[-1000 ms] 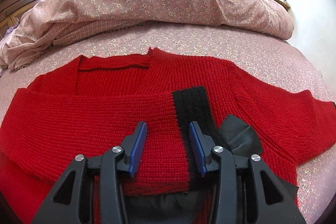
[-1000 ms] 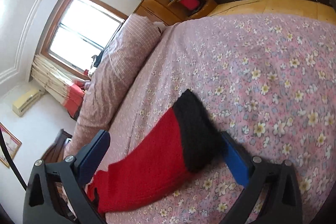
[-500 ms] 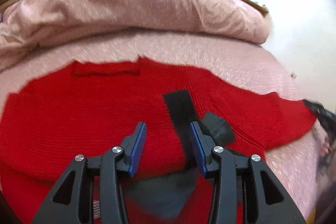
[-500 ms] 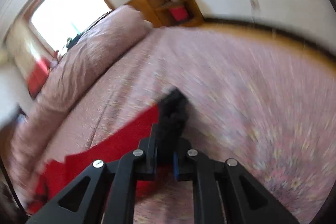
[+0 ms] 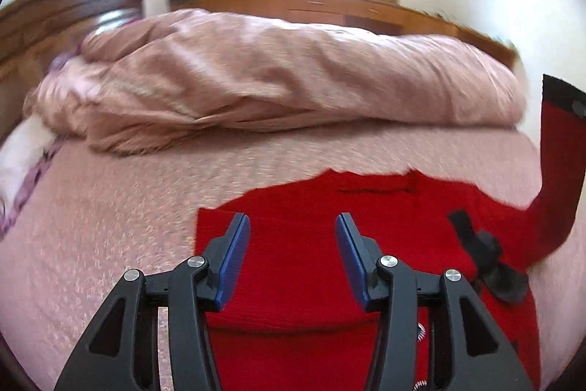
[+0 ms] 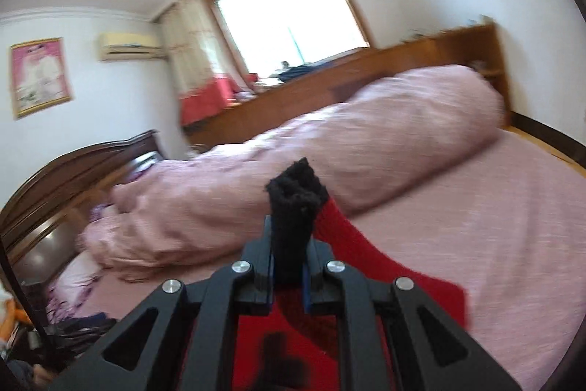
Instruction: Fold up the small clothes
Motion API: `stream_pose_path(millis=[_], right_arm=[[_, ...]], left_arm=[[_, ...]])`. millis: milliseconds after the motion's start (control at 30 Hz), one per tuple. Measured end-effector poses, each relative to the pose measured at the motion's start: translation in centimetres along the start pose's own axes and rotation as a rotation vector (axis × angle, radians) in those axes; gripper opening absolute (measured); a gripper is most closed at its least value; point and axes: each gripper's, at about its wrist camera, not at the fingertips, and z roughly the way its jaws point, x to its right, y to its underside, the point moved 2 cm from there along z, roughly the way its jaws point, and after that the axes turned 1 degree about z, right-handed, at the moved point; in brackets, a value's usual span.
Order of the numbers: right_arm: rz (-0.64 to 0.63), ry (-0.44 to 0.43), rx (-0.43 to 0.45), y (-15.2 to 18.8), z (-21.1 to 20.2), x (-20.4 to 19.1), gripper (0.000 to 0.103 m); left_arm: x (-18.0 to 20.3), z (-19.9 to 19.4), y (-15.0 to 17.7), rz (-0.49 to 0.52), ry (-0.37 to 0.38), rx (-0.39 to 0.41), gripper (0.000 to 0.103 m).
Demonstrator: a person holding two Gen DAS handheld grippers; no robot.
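Note:
A red knit sweater (image 5: 304, 266) with black cuffs lies on the pink floral bed (image 5: 110, 207). One sleeve is folded across its body, its black cuff (image 5: 465, 226) lying on the red knit. My left gripper (image 5: 293, 259) is open and empty above the sweater's left part. My right gripper (image 6: 289, 262) is shut on the other sleeve's black cuff (image 6: 295, 204) and holds it lifted above the bed. That raised sleeve (image 5: 556, 178) shows at the right edge of the left wrist view; the red sleeve (image 6: 366, 255) hangs down from the cuff.
A rolled pink duvet (image 5: 274, 76) lies across the far side of the bed. A dark wooden headboard (image 6: 73, 178) stands at the left. A long wooden cabinet (image 5: 311, 6) runs under the window. Clutter lies beside the bed (image 6: 73, 328).
My right gripper closed on the black cuff and lifted the sleeve up off the bed. My left gripper stayed open and shifted left, away from the folded cuff.

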Motion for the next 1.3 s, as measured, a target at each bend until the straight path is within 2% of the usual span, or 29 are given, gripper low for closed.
stream_pose_path(millis=[67, 167, 233, 300, 367, 433, 533, 767, 933, 1033, 1067, 1100, 1133, 1167, 1233, 1300], right_arm=[[-0.031, -0.040, 0.000, 1.8, 1.7, -4.6, 0.011], [-0.093, -0.043, -0.006, 5.5, 4.0, -11.1, 0.011], [-0.128, -0.051, -0.034, 8.3, 5.5, -14.0, 0.011], [-0.186, -0.049, -0.081, 11.6, 7.1, -16.6, 0.011], [-0.233, -0.047, -0.143, 14.6, 8.6, -17.5, 0.011], [-0.259, -0.043, -0.206, 16.7, 10.0, -17.6, 0.011], [-0.272, -0.039, -0.246, 18.5, 11.1, -17.9, 0.011], [-0.210, -0.088, -0.189, 17.2, 11.4, -18.9, 0.013], [-0.160, -0.136, -0.240, 18.4, 13.5, -20.6, 0.015], [-0.195, -0.167, -0.327, 21.1, 14.3, -21.6, 0.023], [-0.210, -0.189, -0.365, 22.0, 14.4, -21.8, 0.035], [-0.209, -0.217, -0.401, 22.6, 14.4, -21.8, 0.056], [-0.196, -0.239, -0.430, 22.8, 14.2, -21.6, 0.065], [-0.186, -0.250, -0.437, 22.7, 13.8, -21.5, 0.070], [-0.182, -0.266, -0.424, 21.5, 12.0, -20.4, 0.072], [-0.238, -0.249, -0.408, 19.5, 9.5, -18.7, 0.074]], left_arm=[[-1.6, 0.9, 0.2, -0.016, 0.020, -0.018, 0.043], [-3.7, 2.3, 0.7, -0.045, -0.005, -0.071, 0.043], [-5.0, 2.7, 0.8, -0.101, 0.036, -0.120, 0.043], [-5.5, 2.6, 0.7, -0.142, 0.071, -0.134, 0.043], [-5.7, 2.1, 0.5, -0.157, 0.096, -0.128, 0.043], [-5.7, 1.6, 0.3, -0.155, 0.087, -0.111, 0.043], [-5.6, 1.4, 0.2, -0.158, 0.077, -0.108, 0.043], [-6.0, 1.7, -0.1, -0.167, 0.068, -0.116, 0.043], [-6.3, 1.9, 0.0, -0.168, 0.051, -0.131, 0.043], [-6.5, 2.6, 0.3, -0.173, 0.044, -0.159, 0.043], [-6.5, 2.8, 0.4, -0.174, 0.043, -0.170, 0.043], [-6.5, 3.0, 0.5, -0.176, 0.046, -0.177, 0.043], [-6.5, 3.1, 0.5, -0.179, 0.050, -0.183, 0.043], [-6.4, 3.2, 0.5, -0.180, 0.052, -0.183, 0.043], [-6.3, 3.3, 0.6, -0.180, 0.058, -0.185, 0.043], [-6.0, 3.5, 0.7, -0.174, 0.071, -0.196, 0.043]])
